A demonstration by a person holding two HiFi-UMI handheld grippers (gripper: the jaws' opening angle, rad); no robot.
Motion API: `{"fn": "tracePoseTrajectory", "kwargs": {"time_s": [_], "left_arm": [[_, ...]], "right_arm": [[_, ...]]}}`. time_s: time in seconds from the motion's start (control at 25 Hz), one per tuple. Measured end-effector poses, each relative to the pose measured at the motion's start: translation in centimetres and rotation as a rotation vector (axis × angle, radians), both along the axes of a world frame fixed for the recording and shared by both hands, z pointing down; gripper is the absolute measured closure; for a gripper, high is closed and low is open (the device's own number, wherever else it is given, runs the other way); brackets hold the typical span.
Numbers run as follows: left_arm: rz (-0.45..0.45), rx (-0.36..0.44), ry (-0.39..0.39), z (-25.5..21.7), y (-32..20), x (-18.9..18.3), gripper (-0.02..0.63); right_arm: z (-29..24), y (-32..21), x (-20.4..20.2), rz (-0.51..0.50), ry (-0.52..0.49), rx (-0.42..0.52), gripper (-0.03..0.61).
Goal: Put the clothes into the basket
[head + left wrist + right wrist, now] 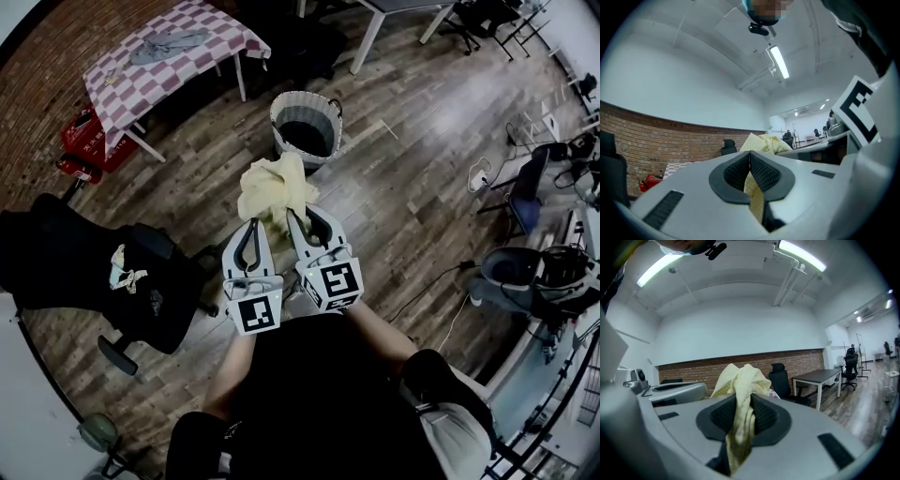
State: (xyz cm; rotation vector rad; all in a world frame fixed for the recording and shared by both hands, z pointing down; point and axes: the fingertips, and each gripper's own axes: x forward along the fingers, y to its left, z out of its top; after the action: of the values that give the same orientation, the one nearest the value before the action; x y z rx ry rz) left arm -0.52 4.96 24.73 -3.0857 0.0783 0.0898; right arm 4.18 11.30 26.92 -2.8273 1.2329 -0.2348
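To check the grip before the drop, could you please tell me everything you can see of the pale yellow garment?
The pale yellow garment looks like soft, thin cloth, crumpled into a loose bunch. It is held up in the air, just short of the white basket. The left gripper and the right gripper, side by side, are each shut on a fold of it, with a strip trailing back between the pads. Nothing else touches it.

A pale yellow cloth (272, 186), crumpled into a bunch, hangs pinched in the fingers of the left gripper (251, 225) and right gripper (302, 217). Just beyond it, the white woven basket (279, 120) stands upright on the floor.
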Motion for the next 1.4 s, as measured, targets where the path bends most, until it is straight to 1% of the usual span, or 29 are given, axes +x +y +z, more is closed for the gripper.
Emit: {"fn": "tracePoseTrajectory", "kwargs": {"time_s": [0.32, 0.52, 0.64, 0.8, 1.0, 1.04, 1.12, 1.2, 1.4], "left_arm": [[0.133, 0.000, -0.002, -0.1, 7.9, 4.7, 0.600], [0.210, 0.005, -0.012, 0.0, 11.0, 6.7, 0.600], [0.239, -0.002, -0.019, 0.3, 12.2, 7.8, 0.600], [0.280, -0.012, -0.021, 0.7, 13.5, 9.4, 0.600], [0.342, -0.023, -0.048, 1.7, 14.4, 12.5, 0.600], [0.359, -0.007, -0.051, 1.8, 14.6, 13.2, 0.600], [0.400, 0.058, -0.051, 1.8, 14.7, 14.8, 0.600], [0.427, 0.099, -0.046, 1.7, 14.3, 16.6, 0.600], [0.453, 0.101, -0.046, 1.7, 12.4, 20.7, 0.600]], "right_arm": [[0.0, 8.4, 3.7, 0.135, 0.007, 0.010, 0.503], [0.2, 11.9, 5.1, 0.218, -0.002, 0.011, 0.503], [0.4, 13.4, 5.6, 0.251, -0.004, 0.005, 0.503], [0.7, 14.6, 6.6, 0.286, -0.012, -0.010, 0.503], [1.2, 15.3, 9.2, 0.332, -0.019, -0.041, 0.503], [1.3, 15.4, 9.9, 0.340, -0.023, -0.047, 0.503], [1.5, 15.4, 11.6, 0.359, -0.031, -0.065, 0.503], [1.5, 14.9, 13.5, 0.374, -0.020, -0.068, 0.503], [0.9, 13.6, 17.1, 0.409, 0.000, -0.067, 0.503]]}}
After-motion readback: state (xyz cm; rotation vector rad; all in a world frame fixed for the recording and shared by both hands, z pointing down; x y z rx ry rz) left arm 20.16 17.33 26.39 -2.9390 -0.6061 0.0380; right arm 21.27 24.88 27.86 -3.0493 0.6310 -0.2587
